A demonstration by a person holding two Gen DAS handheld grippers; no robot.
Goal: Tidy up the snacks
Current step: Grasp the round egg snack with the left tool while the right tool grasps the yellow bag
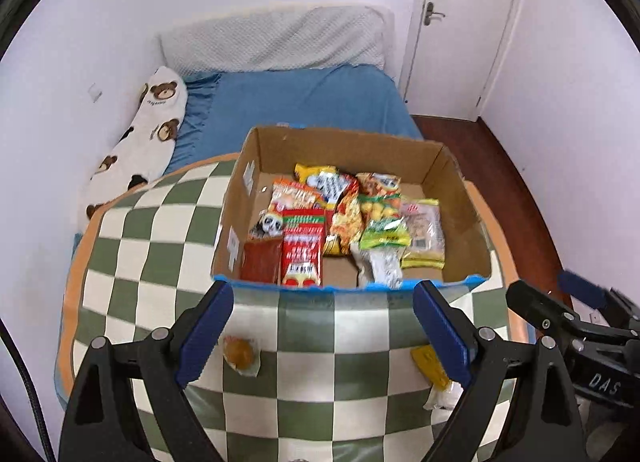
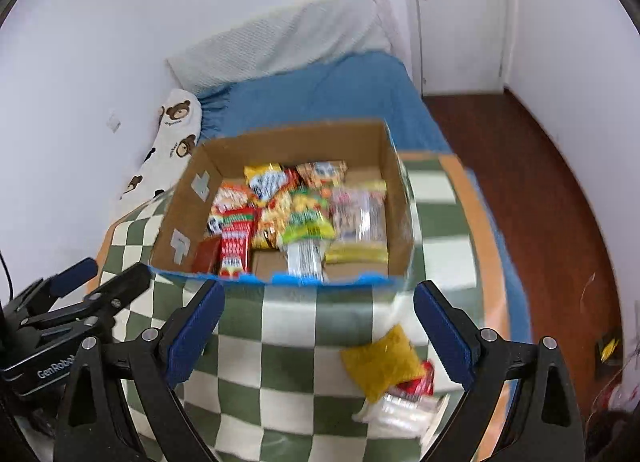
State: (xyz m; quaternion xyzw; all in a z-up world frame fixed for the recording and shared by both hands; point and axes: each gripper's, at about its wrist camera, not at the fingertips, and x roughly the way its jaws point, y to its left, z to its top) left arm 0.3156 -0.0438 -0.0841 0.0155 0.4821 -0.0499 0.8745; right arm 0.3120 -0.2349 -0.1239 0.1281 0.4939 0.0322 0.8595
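Most of the snacks already lie in the cardboard box point(image 1: 256, 165) on the checked cloth point(image 1: 160, 262), most with their long sides running from near wall to far wall; still out on the cloth, by my reading, are a round orange sweet point(image 1: 239, 354) and a yellow packet point(image 2: 382, 362) lying slantwise over a red point(image 2: 418, 384) and a clear one point(image 2: 400, 410). The left gripper point(image 1: 323, 332) and the right gripper point(image 2: 318, 334) both stand wide open, holding nothing, short of the box
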